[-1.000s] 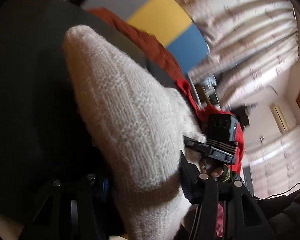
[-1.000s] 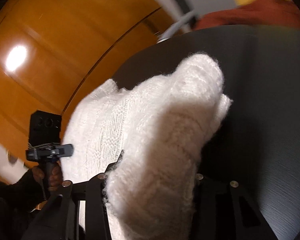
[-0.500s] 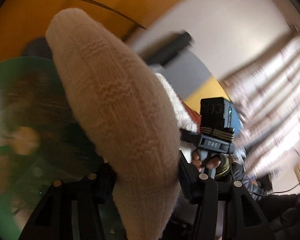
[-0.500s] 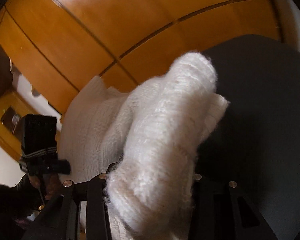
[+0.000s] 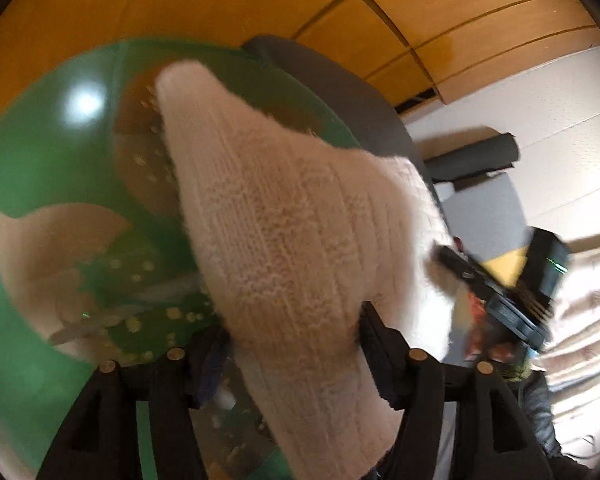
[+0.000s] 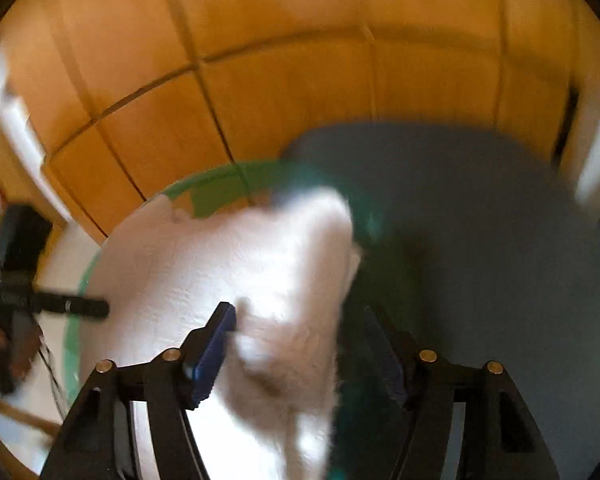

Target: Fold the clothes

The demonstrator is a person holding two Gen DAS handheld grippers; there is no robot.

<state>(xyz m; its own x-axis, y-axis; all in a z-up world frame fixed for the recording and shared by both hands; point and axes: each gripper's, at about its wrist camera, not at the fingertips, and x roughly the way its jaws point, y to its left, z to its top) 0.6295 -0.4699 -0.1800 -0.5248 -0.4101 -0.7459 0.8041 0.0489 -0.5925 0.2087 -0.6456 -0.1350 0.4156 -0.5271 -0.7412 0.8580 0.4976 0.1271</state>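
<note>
- Left tool (image 5: pixel 296 344): fingers pinched on a white knitted sweater (image 5: pixel 284 240), which is bunched up ahead of the tips.
- Right tool (image 6: pixel 300 344): fingers spread; the sweater (image 6: pixel 228 264) is draped between them, touching the left pad (image 6: pixel 214 350).
- Green patterned surface (image 5: pixel 60 168) seen behind the sweater; wood panelling (image 6: pixel 300 60) beyond.
- Right-tool view blurred.

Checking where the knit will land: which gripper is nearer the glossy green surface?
Left. The left gripper hangs directly over the green surface. The right gripper is over the dark grey surface, with the green only ahead and to its left.
</note>
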